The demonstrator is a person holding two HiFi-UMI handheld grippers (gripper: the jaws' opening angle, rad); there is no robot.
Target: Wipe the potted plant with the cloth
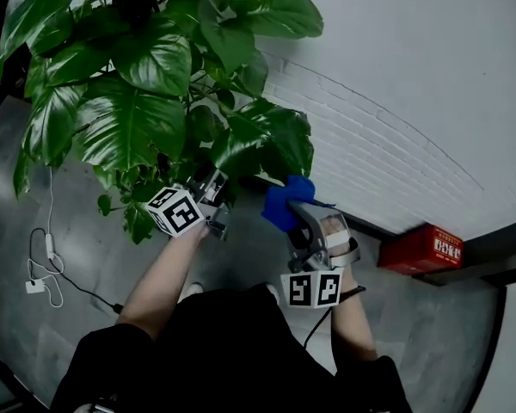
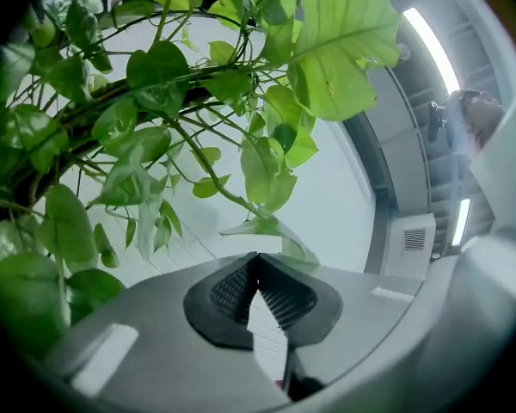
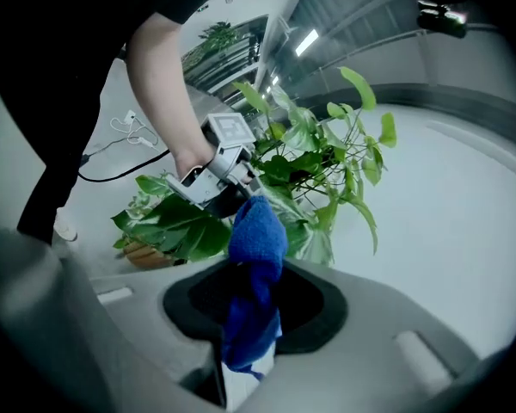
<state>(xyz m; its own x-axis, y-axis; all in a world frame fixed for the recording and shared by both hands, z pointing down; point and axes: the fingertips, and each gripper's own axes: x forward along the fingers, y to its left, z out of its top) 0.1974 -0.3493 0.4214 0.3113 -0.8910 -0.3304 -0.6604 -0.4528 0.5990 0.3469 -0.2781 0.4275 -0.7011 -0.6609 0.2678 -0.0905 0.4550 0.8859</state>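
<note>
The right claw, clamped on the blue cloth, faces the leaf just ahead, at the closed left claw tips.

Fuzzy cloth, glossy plant lvs, matt plastic right gripper, painted brick wall

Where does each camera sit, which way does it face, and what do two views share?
Head view: on the head, facing steeply down at the potted plant; forearms, left hand-held gripper, right hand-held gripper show.
Left gripper view: on that gripper, facing up into foliage; jaws pinch a leaf.
Right gripper view: on that gripper, facing the plant; jaws hold blue cloth; left forearm shows.
Shared: head and right gripper views show the left hand-held gripper.
</note>
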